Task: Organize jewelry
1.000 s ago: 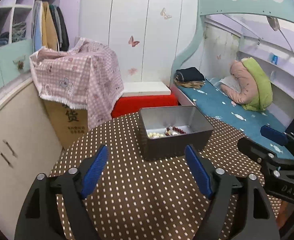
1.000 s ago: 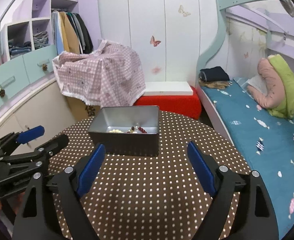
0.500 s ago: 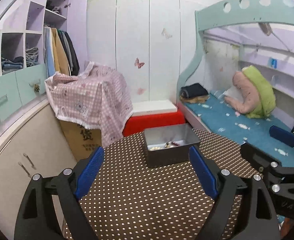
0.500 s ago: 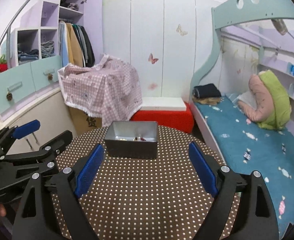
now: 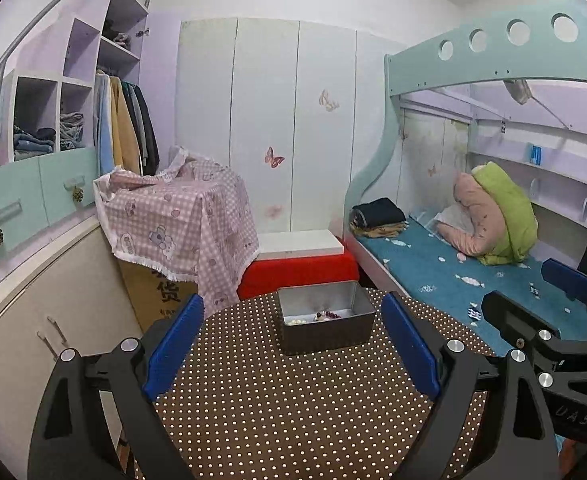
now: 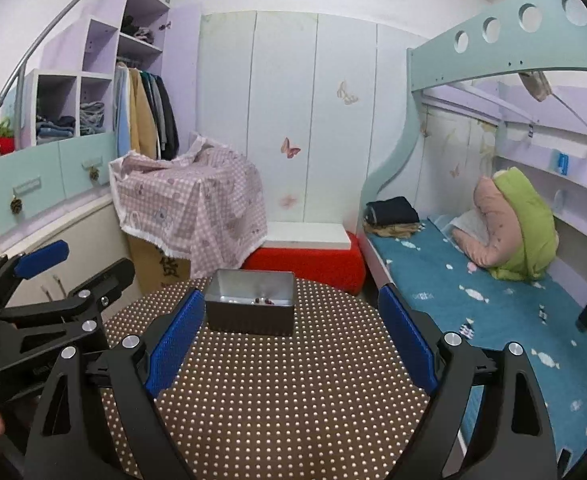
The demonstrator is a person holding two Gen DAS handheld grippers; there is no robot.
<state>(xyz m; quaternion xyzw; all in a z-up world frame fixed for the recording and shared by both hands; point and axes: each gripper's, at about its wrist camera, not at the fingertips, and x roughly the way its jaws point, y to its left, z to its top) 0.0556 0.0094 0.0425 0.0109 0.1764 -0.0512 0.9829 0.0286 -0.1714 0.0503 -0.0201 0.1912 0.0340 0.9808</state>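
I had both grippers raised over the round dotted surface (image 5: pixel 293 408), each looking slightly down at it. The left gripper (image 5: pixel 293 340) had its blue-padded fingers (image 5: pixel 173 344) spread wide with nothing between them, and they had just been opening further. In the left wrist view the metal tin (image 5: pixel 325 326) sat at the far part of the surface, well apart from the fingers and framed between them. Inside it, on the floor of the tin, lay the jewelry: a pale bead strand (image 5: pixel 295 321) beside a dark red bead bracelet (image 5: pixel 327 315). The right gripper (image 5: pixel 533 300) showed at the right edge of that view, out over the edge of the surface toward the bed (image 5: pixel 433 264).

From the right wrist view the right gripper (image 6: pixel 291 332) was likewise wide, empty, and its fingers (image 6: pixel 407 338) had been opening a little more. The tin (image 6: pixel 249 316) stood ahead, just beyond the left finger's tip, with the red beads (image 6: pixel 263 301) visible over its near wall. The left gripper (image 6: pixel 61 268) showed at the left, fingers apart, off to the side of the tin and not touching it. Behind the surface stood a red box with a white lid (image 6: pixel 309 252) and a checked cloth (image 6: pixel 193 204) draped over a cardboard carton.
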